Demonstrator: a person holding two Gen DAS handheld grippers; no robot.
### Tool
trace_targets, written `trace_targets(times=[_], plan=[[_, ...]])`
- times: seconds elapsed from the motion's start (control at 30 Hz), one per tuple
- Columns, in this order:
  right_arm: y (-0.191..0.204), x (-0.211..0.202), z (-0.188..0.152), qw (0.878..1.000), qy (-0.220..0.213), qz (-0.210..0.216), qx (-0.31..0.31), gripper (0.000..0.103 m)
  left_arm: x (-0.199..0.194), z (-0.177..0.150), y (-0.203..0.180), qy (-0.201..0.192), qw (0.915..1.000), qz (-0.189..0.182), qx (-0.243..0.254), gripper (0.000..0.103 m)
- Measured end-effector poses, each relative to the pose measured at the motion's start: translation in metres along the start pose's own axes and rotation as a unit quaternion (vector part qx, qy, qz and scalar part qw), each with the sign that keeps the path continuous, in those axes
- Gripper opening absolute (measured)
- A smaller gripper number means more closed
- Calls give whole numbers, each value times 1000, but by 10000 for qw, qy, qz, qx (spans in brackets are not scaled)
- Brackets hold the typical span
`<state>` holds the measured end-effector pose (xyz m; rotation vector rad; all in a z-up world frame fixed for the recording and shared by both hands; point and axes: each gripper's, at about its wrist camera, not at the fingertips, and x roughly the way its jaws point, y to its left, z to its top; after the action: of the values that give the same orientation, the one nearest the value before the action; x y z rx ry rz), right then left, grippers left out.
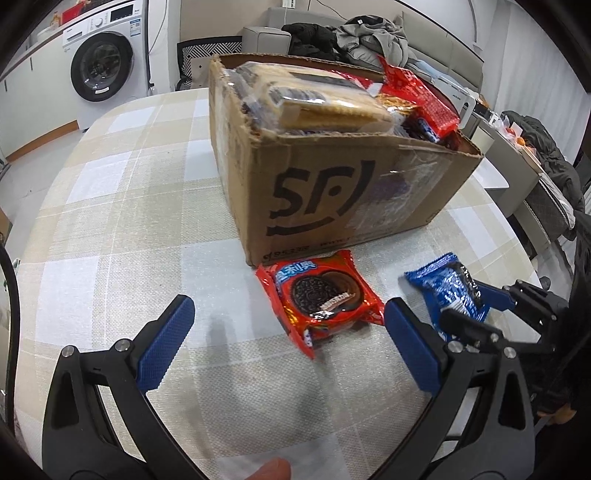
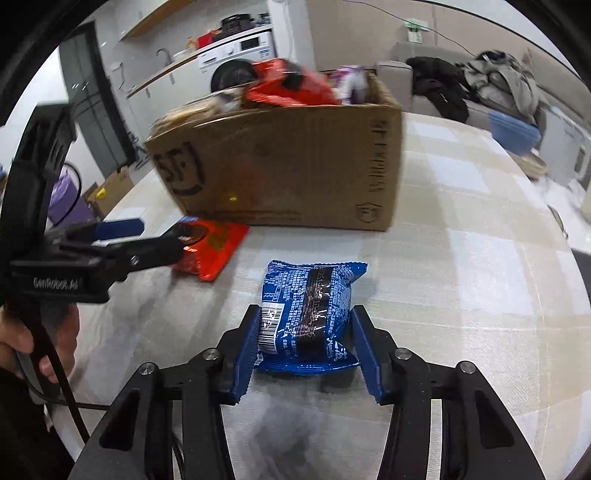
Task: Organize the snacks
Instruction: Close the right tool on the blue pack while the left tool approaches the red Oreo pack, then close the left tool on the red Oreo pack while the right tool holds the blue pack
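A cardboard box [image 1: 332, 177] full of snack packs stands on the checked tablecloth; it also shows in the right wrist view [image 2: 295, 162]. A red Oreo pack [image 1: 321, 299] lies flat in front of the box, between and just beyond my left gripper's [image 1: 288, 314] open fingers. It also shows in the right wrist view [image 2: 218, 251]. My right gripper [image 2: 303, 328] is shut on a blue Oreo pack [image 2: 306, 314], low over the table. That blue pack [image 1: 450, 288] shows to the right in the left wrist view.
The table [image 1: 110, 206] has a beige and white checked cloth. A washing machine [image 1: 107, 62] stands at the far left. A sofa with heaped clothes [image 1: 369, 33] is behind the box. A chair with a dark jacket [image 1: 543, 155] stands right of the table.
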<state>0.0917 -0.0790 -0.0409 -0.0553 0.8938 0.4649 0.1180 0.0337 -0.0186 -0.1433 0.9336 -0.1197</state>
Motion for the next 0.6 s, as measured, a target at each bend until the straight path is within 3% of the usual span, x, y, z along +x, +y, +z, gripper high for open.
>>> trace_targets(times=[0.6], plan=[[-18,-3,-2,9996,-33,180,234,50,31,8,-25,339,9994,-83,39,102]])
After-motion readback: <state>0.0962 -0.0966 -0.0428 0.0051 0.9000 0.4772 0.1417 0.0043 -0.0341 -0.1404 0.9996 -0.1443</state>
